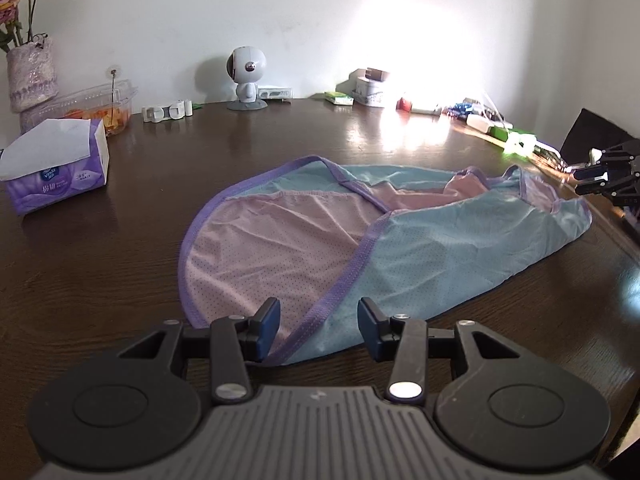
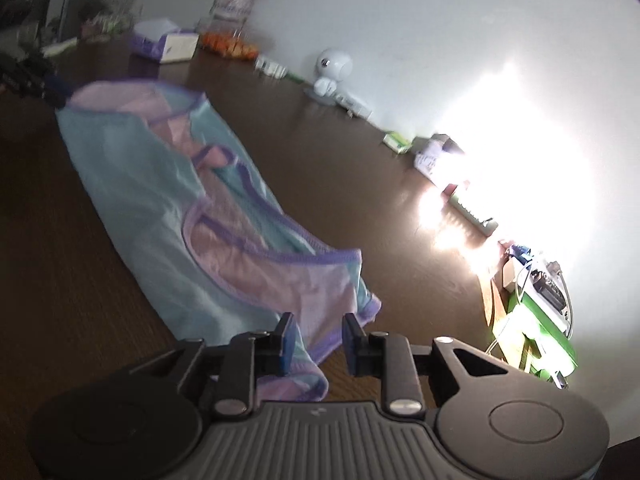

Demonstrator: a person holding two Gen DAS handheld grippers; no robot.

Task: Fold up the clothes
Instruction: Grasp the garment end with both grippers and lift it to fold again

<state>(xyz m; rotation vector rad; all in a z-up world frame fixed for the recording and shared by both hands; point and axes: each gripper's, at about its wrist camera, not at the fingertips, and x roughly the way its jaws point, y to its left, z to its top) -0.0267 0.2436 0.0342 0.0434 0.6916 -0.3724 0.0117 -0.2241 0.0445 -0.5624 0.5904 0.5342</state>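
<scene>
Your left gripper [image 1: 319, 329] hangs with its blue-padded jaws spread wide over the near hem of the garment, a sleeveless mesh top [image 1: 372, 236] in pale blue and pink with purple binding; nothing is between the pads. At the other end, your right gripper [image 2: 316, 340] also stands parted, its fingers straddling a rumpled purple-edged corner of the cloth without clamping it, though that view is blurred.

The top lies lengthwise on the dark wooden table [image 1: 100, 264], roughly doubled along its length, with one armhole edge turned over and the pink lining showing. By the look of it, a first lengthwise fold may be in place, but the cloth is wrinkled and loose, and the cross folds that would make a compact stack appear to be left to do. You seem set to take both ends.

Around it, the table's far edge is crowded: a purple tissue pack [image 1: 56, 168] at the left, a clear plastic food box [image 1: 94, 106], a vase of dried roses [image 1: 32, 72], a small white robot-shaped camera [image 1: 247, 76], and boxes and cables lost in hard glare against the white wall [image 1: 280, 12].
</scene>
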